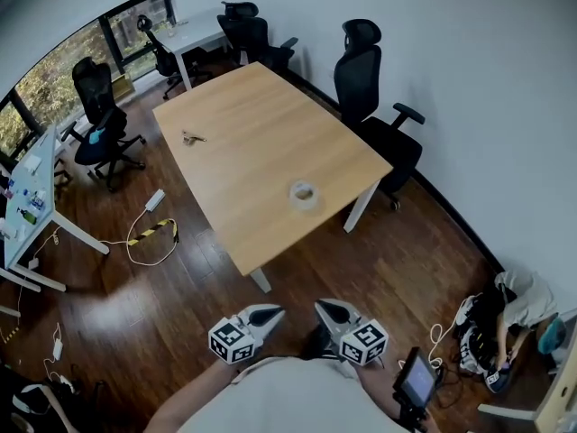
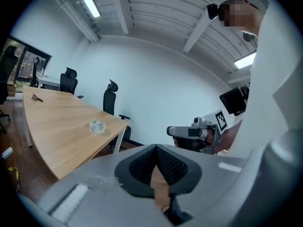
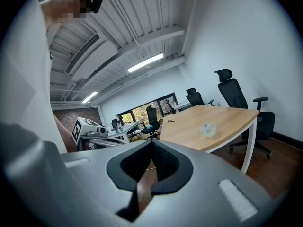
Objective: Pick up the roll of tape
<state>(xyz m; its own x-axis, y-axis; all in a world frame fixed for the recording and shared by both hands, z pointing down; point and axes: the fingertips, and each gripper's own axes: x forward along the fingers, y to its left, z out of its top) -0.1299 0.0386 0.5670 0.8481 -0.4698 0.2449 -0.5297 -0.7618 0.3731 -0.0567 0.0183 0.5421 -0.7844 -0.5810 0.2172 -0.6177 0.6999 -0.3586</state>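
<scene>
The roll of clear tape (image 1: 304, 194) lies flat near the near right corner of the wooden table (image 1: 252, 152). It also shows as a small pale ring in the left gripper view (image 2: 97, 126) and in the right gripper view (image 3: 208, 129). My left gripper (image 1: 273, 313) and right gripper (image 1: 326, 309) hang side by side over the floor, well short of the table and the tape. Both are shut with nothing between their jaws. In each gripper view the black pads (image 2: 163, 162) (image 3: 161, 157) meet at the tip.
A small bunch of keys (image 1: 192, 138) lies on the table's far left part. Black office chairs (image 1: 374, 88) stand behind and beside the table. Cables (image 1: 149, 233) trail on the wood floor at left. A person (image 1: 518, 309) crouches by the right wall.
</scene>
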